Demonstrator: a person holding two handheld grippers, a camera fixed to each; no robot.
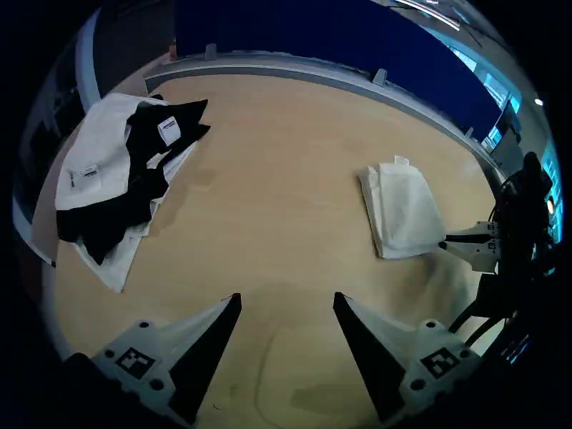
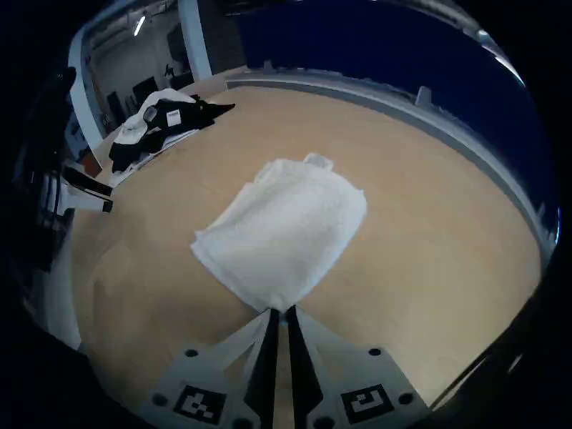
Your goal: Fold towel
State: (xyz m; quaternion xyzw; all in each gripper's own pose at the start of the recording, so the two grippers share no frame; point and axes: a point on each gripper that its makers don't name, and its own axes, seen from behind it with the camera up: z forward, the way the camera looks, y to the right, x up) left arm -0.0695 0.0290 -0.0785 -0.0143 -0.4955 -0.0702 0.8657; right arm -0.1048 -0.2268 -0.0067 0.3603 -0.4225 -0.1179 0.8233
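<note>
Left tool [image 1: 286, 314] gapes over table [image 1: 286, 179]; folded towel [image 1: 400, 207] (white) lies right

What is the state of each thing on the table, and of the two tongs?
white towel, folded, lying flat on the table.
black and white cloth pile, unfolded, heaped near the table's edge.
left tongs, open, holding nothing.
right tongs, shut, tips at the towel's near corner; grip unclear.

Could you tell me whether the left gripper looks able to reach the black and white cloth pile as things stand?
Probably yes: the left gripper is open, and only bare table lies between it and the cloth pile, ahead to its left.
</note>
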